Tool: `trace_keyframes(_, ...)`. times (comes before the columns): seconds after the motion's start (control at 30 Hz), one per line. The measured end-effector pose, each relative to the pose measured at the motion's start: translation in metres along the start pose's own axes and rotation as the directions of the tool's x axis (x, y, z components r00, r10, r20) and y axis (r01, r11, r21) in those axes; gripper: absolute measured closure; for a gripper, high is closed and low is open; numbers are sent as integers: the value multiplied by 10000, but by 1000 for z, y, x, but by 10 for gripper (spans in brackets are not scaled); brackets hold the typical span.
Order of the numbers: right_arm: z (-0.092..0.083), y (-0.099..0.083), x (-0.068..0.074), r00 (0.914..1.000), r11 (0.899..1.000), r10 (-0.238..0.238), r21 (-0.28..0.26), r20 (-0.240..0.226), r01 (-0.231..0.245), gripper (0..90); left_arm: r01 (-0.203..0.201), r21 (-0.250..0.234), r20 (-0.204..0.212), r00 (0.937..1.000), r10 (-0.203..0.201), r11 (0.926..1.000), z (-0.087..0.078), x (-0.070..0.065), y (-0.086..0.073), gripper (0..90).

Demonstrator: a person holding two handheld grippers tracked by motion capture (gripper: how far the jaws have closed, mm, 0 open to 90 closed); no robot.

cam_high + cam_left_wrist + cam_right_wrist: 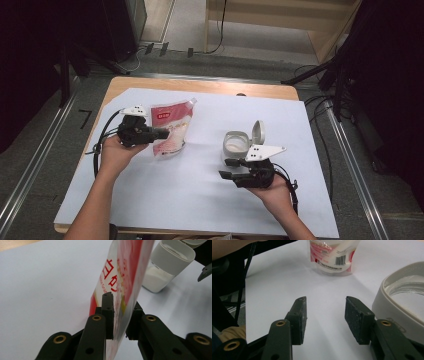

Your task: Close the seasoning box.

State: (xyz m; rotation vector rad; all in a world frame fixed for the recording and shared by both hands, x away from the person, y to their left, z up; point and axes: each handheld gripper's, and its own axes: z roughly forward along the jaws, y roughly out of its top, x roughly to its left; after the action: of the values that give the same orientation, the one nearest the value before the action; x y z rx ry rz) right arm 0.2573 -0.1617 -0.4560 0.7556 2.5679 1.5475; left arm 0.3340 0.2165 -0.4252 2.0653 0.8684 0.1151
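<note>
1. A table covered with a white sheet [200, 195] stood before a person, whose forearms reached in from the near edge, each hand holding a black two-jaw gripper.
2. The left gripper [162, 134] lay level in the left hand [114, 152], its jaws pointing toward the middle of the table.
3. A red-and-white pouch [172, 129] with red lettering stood on the sheet toward the far left, leaning a little.
4. In the left gripper view, the pouch [120, 277] sat edge-on between the two black jaws. One pad lay against its face; on the other side a narrow gap showed, so the grasp looked loosened and not clamped.
5. The right gripper [227, 168] rested low over the sheet in the right hand [275, 192], toward the near right, pointing left.
6. Its jaws stood apart with nothing between them; in the right gripper view only bare sheet lay between the pads.
7. A clear jar [235, 145] with a white collar and white powder inside stood just beyond the right gripper, well apart from the pouch.
8. The jar's flip lid [258, 132] stood raised at its far right side.
9. In the right gripper view, the jar's rim [392, 300] sat just beside the right-hand jaw, and the pouch [332, 257] stood farther off.
</note>
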Motion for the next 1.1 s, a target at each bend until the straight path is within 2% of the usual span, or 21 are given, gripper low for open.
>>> trace_keyframes(0.27,2,1,0,9999,9999,-89,135,47,88,530,-125,-41,-195,9997,124,9999,-5,-1,-4,755)
trace_keyframes(0.53,2,1,0,9999,9999,-100,107,68,99,530,1,-152,-51,10000,-1,9999,-8,2,-8,702)
trace_keyframes(0.63,2,1,0,9999,9999,-98,115,71,97,530,-82,-297,-128,9999,78,9995,-11,1,-11,692)
trace_keyframes(0.73,3,1,0,9999,9998,-96,153,70,95,530,-67,-492,-7,10000,67,9988,-15,0,-14,673)
trace_keyframes(0.8,4,1,0,10000,9998,-76,190,62,75,530,-231,-645,-40,9997,229,9976,-17,0,-15,658)
trace_keyframes(0.93,5,1,-1,9999,9996,-134,231,96,132,530,-122,-744,70,9999,128,9972,-19,0,-15,639)
trace_keyframes(1.1,5,1,-1,9999,9996,-118,238,96,115,527,-118,-888,118,9998,129,9960,-25,-4,-12,557)
